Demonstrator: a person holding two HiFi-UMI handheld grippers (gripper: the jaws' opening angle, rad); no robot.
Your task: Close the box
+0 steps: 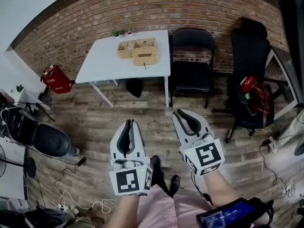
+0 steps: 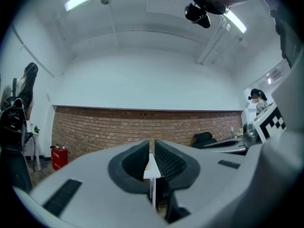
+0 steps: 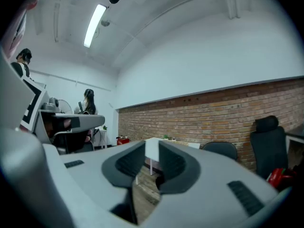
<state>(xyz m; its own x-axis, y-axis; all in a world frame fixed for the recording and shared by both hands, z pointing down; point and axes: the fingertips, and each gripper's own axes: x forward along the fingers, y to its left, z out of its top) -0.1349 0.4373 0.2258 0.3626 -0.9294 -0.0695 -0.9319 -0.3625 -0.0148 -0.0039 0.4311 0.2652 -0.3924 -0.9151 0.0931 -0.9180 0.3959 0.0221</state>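
Grey moulded-plastic tongs, one pair, held on bare forearms low over the plank floor (image 1: 142, 109), both pointing level towards the brick wall (image 1: 142, 8).
- Left gripper (image 1: 127, 122): dark ribbed pads drawn together, only a hairline slit between them, nothing held.
- Right gripper (image 1: 176, 113): pads likewise brought together with a thin gap, nothing between them. Each tong carries a white cube with black square markers at its rear.

Woven box (image 1: 138, 51): pale straw wicker, rectangular, with divided compartments showing on its left part. It sits at the far middle of the white table (image 1: 102, 63), well apart from both tongs.

Surroundings:
- Black folding chair (image 1: 191, 70), just beside the table's right edge.
- Black office chair (image 1: 249, 80), further right, with a red item (image 1: 254, 91) on its seat.
- Red container (image 1: 56, 79), on the floor left of the table.
- Dark scooter (image 1: 45, 139) at the left edge, with loose cables (image 1: 71, 198) trailing near it.

Open floor lies between the tongs and the table.
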